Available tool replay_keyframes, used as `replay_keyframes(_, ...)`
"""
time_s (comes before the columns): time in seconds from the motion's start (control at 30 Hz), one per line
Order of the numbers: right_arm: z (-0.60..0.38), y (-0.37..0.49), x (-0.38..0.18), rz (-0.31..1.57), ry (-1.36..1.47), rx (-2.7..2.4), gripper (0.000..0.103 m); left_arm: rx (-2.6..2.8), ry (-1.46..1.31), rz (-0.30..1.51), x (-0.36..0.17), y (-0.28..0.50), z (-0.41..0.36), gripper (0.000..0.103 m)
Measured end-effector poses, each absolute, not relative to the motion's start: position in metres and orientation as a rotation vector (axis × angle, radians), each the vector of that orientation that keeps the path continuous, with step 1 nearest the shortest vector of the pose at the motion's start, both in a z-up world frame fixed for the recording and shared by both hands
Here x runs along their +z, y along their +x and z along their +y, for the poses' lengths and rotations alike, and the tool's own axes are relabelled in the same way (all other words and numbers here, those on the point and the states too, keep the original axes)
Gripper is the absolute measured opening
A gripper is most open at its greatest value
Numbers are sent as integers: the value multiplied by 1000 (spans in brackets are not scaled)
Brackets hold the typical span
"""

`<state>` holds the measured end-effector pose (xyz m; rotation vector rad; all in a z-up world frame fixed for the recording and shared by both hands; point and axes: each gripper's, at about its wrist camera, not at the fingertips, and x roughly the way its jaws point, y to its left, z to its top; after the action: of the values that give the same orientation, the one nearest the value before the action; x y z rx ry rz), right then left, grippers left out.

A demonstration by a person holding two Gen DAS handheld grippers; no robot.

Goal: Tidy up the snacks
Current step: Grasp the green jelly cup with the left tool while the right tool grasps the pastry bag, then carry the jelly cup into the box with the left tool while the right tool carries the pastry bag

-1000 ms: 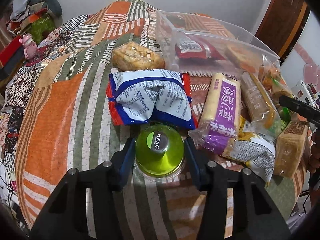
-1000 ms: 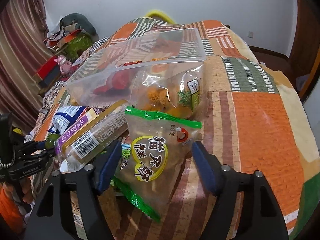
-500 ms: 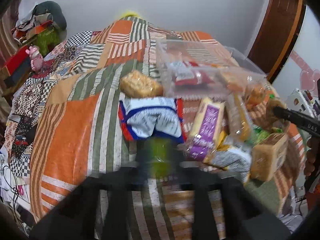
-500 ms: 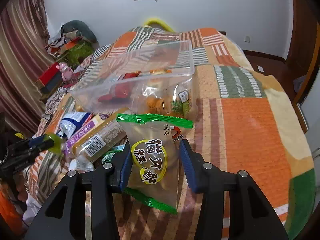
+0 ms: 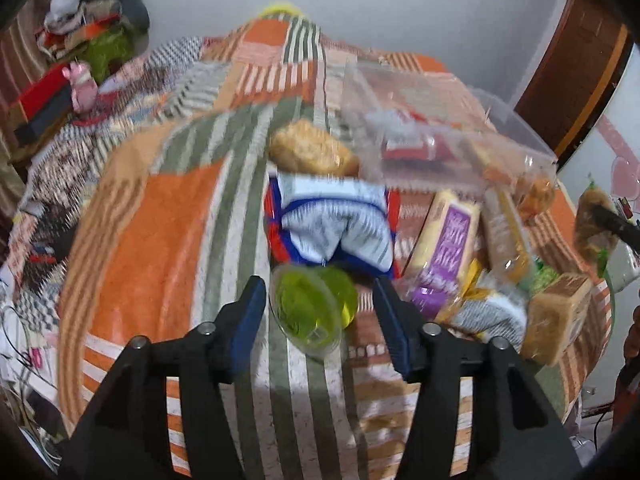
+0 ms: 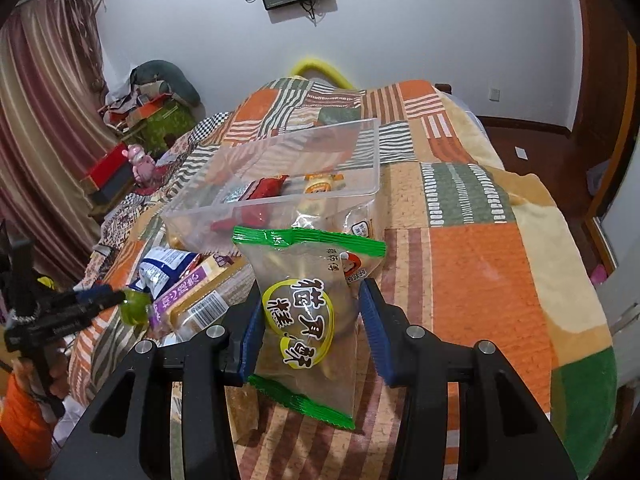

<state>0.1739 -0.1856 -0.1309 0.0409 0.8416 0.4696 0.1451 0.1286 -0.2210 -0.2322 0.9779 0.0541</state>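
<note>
Both grippers matter: your right gripper (image 6: pixel 310 332) clamps the green-edged packet (image 6: pixel 306 316), clear bin (image 6: pixel 280 200) straight ahead; left gripper's (image 5: pixel 320 320) jaws are opening around the tilted green cup (image 5: pixel 312 312)

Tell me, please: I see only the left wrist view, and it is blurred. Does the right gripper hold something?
Observer: Yes. In the right wrist view, the right gripper is shut on a green-edged packet, which stands upright between its pads.
Operator: Good. Is there room left in the clear bin?
Observer: It seems so. The far half of the clear bin looks bare. A red packet and a small yellow packet lie by its near wall.
</note>
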Motion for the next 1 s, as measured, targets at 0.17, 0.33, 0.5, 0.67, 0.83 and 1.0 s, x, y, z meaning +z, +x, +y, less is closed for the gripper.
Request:
replay_keyframes(0.17,-186,175,-132,847,46,461,42,55,-245,1042,-249,158,127,57)
replay_keyframes(0.33,-184,176,-134,851,41,457,42,67,-217,1018,-257,167,125,54)
replay_keyframes(0.5,-185,177,-133,848,46,458,42,79,-168,992,-254,161,122,53)
replay_keyframes(0.67,-184,179,-127,830,40,462,42,94,-166,947,-234,147,123,53)
replay_keyframes(0.83,-180,183,-114,790,34,470,42,93,-162,872,-200,143,125,53)
replay_keyframes(1.0,-175,193,-96,727,20,475,42,65,-151,798,-166,159,117,53)
